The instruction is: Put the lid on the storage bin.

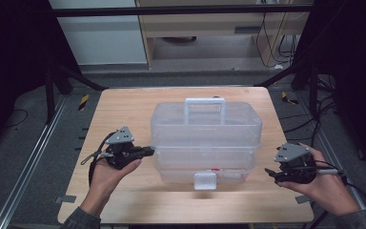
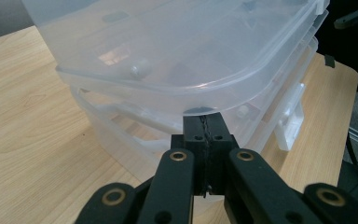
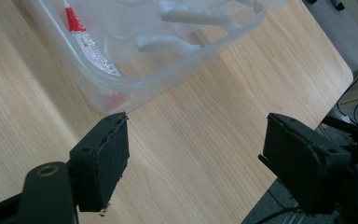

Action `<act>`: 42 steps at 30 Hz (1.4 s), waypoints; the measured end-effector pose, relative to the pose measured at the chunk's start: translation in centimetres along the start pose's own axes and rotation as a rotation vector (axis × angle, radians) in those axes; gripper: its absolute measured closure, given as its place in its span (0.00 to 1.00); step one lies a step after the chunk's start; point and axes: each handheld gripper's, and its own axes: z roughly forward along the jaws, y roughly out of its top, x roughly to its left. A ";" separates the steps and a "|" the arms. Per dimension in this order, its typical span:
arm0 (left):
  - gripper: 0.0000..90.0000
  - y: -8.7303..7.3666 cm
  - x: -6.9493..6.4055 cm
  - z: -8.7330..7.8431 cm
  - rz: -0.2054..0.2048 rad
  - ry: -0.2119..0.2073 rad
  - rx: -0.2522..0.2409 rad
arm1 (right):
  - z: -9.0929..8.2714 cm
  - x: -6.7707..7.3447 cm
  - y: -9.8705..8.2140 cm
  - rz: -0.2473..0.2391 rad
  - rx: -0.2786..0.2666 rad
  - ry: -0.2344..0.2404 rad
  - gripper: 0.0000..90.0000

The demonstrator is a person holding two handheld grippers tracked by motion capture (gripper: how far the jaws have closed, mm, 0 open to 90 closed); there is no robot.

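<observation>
Item: clear plastic tool case (image 1: 205, 143), latched, centre of counter (image 1: 124, 200).

Translucent tiered box with carry handle (image 1: 205, 109) folded up on the lid and white front latch (image 1: 205, 181) facing the person; a red-and-white tube (image 3: 86, 39) lies inside the lowest tier. Left tongs (image 1: 148, 150) closed tight with nothing between them, tip pushed against the case's left side just under the lid rim (image 2: 200, 105) (seemingly to brace or steady the box). Right tongs (image 1: 270, 173) spread wide, holding nothing, held just off the case's right end above bare wood, likely placed to come in on that side next.
</observation>
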 end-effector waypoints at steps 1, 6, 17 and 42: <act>1.00 -0.1 0.0 0.0 -0.001 -0.003 0.000 | 0.0 -0.1 -0.1 0.005 0.000 -0.001 0.25; 1.00 -0.5 -0.1 0.1 0.010 0.003 0.009 | 0.3 -0.2 -0.6 0.018 0.006 -0.007 0.25; 1.00 -1.6 0.0 0.5 -0.005 0.006 0.009 | 1.0 -0.2 -1.4 0.037 0.017 0.000 0.25; 1.00 -3.2 0.0 1.5 0.000 -0.010 0.044 | 2.6 -0.4 -2.0 0.068 0.030 0.006 0.25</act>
